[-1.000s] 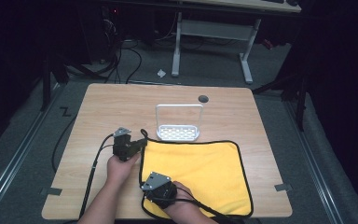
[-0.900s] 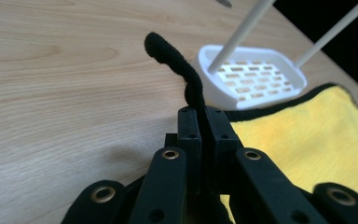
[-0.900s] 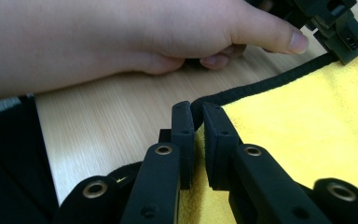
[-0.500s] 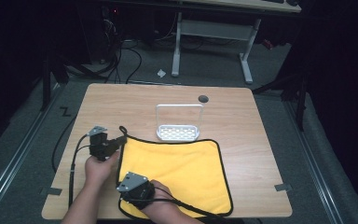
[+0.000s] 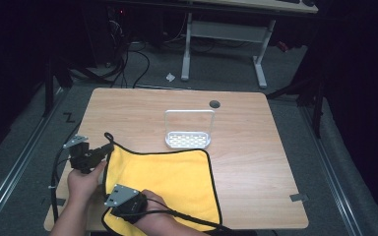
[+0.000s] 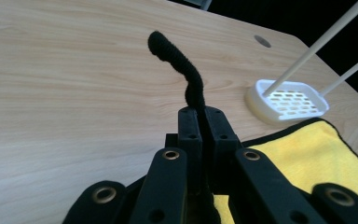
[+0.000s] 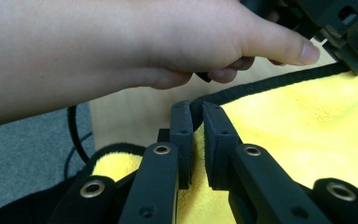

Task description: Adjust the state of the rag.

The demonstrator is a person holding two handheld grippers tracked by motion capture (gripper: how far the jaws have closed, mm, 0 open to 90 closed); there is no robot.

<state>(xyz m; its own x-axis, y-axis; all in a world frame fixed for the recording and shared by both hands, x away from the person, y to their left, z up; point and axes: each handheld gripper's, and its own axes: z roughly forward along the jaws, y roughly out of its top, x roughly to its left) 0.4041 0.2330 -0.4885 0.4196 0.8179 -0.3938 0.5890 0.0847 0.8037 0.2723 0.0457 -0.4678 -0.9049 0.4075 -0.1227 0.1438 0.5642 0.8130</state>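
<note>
High view: both grippers are clenching the cloth [image 5: 170,179] edge — left gripper [image 5: 109,147] at corner, right gripper [image 5: 109,191] nearer. Cloth is looking soft, light, floppy; hem is best grip pt.

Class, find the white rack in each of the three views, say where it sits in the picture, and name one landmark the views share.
High view: white rack at centre, just beyond the yellow cloth.
Left gripper view: rack at right, beyond the cloth's black edge.
Right gripper view: not in it.
Shared landmark: the yellow cloth, seen in all three.
</note>
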